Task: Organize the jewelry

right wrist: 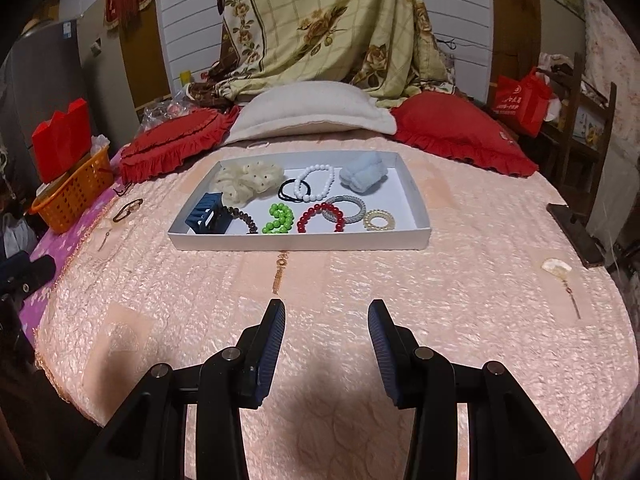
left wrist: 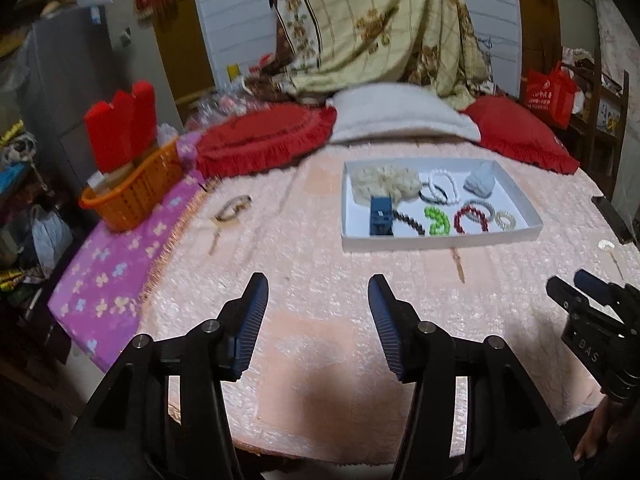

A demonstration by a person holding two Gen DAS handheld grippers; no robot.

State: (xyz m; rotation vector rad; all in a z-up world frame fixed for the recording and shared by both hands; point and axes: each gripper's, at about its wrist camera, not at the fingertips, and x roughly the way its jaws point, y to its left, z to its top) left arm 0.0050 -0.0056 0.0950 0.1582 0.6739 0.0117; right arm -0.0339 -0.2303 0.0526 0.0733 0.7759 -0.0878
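A: Grippers?
B: Left gripper (left wrist: 318, 284) and right gripper (right wrist: 326, 310) are held with fingers apart, nothing gripped, above the pink bedspread (right wrist: 360, 288).
A: Jewelry?
B: Bracelets are gathered in the white tray (right wrist: 300, 244); gold earring (right wrist: 280, 270) is laid just before it.

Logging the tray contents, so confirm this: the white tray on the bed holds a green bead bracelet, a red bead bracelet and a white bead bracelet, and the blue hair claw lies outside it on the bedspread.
Wrong on one count: the blue hair claw lies inside the white tray, at its near left corner, as the right wrist view shows. The green bead bracelet, red bead bracelet and white bead bracelet are in the tray as stated.
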